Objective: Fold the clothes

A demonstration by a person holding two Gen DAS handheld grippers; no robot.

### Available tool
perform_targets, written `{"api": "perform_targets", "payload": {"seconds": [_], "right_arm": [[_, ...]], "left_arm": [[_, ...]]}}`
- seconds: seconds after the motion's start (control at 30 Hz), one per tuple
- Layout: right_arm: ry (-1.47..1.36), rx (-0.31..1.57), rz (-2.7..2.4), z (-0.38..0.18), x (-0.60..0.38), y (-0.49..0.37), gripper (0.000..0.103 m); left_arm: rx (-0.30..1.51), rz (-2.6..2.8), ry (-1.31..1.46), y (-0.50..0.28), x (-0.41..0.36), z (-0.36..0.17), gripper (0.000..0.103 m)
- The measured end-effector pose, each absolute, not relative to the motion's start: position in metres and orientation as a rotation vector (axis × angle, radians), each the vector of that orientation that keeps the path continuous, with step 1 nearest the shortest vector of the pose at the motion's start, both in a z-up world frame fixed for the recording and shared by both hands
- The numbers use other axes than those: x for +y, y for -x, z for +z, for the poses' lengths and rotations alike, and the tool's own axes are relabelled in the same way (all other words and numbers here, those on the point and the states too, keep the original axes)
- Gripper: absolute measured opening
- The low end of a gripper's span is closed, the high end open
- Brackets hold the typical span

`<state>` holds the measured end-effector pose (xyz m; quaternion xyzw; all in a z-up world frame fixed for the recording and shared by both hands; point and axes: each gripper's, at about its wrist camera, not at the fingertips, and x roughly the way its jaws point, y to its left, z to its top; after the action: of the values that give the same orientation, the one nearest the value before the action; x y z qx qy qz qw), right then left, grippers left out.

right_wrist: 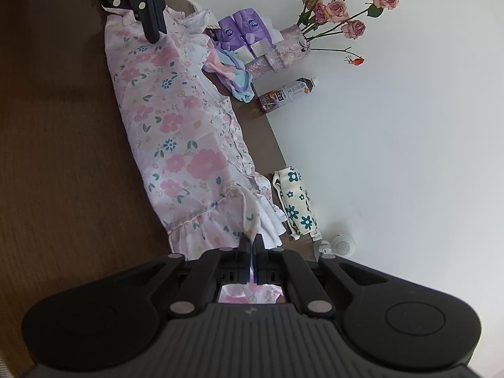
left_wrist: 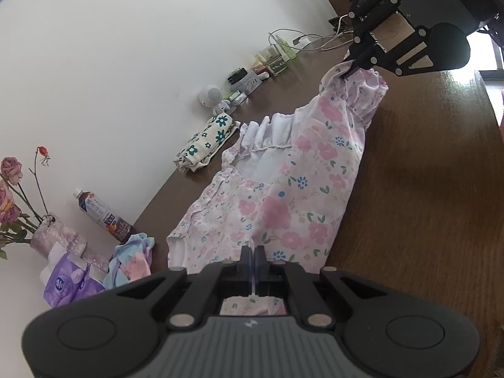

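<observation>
A pink floral dress (left_wrist: 302, 195) lies stretched lengthwise on the brown wooden table (left_wrist: 425, 189), partly folded over itself with its white lining showing. My left gripper (left_wrist: 253, 249) is shut on one end of the dress. My right gripper (left_wrist: 348, 71) pinches the ruffled far end. In the right wrist view the dress (right_wrist: 176, 132) runs from my right gripper (right_wrist: 251, 239), shut on the ruffled hem, up to the left gripper (right_wrist: 154, 31), which is shut on the other end.
Along the wall stand a folded cream cloth with teal flowers (left_wrist: 204, 145), a small white speaker (left_wrist: 210, 96), a drink bottle (left_wrist: 104, 217), a vase of dried roses (right_wrist: 330, 15), purple tissue packs (right_wrist: 242, 28) and a pastel cloth (right_wrist: 233, 75). Jars and cables (left_wrist: 277, 53) sit farther back.
</observation>
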<state>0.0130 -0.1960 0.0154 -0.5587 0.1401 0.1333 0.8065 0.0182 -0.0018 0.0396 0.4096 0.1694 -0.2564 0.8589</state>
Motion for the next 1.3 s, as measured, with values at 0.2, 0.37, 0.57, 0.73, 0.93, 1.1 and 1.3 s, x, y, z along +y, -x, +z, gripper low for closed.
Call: {"api": "perform_targets", "payload": {"seconds": [0.2,0.37,0.57,0.73,0.93,1.1,1.3], "right_arm": [[1.13,0.325,0.258,0.0,-0.192,-0.057,0.001],[1.078,0.353,0.262,-0.01,-0.192,-0.082,0.001],[1.057,0.39,0.274,-0.023,-0.191,-0.1,0.001],[1.033,0.42,0.28,-0.03,-0.192,-0.106,0.001],[0.975,0.446,0.277,-0.03,-0.196,-0.11,0.005],[0.763,0.46,0.157,-0.005,-0.218,-0.115,0.054],[0.397,0.449,0.082,0.027,-0.249,-0.102,0.054]], "left_arm": [[0.313,-0.458,-0.866,-0.055,-0.009,0.03,0.001],[0.338,-0.444,-0.874,-0.078,-0.017,0.017,0.002],[0.384,-0.444,-0.856,-0.093,-0.019,0.004,0.003],[0.415,-0.45,-0.844,-0.098,-0.018,-0.005,0.005],[0.428,-0.452,-0.8,-0.1,-0.014,-0.007,0.006],[0.427,-0.421,-0.708,-0.101,-0.002,0.003,0.029],[0.423,-0.356,-0.549,-0.102,0.023,0.023,0.034]]}}
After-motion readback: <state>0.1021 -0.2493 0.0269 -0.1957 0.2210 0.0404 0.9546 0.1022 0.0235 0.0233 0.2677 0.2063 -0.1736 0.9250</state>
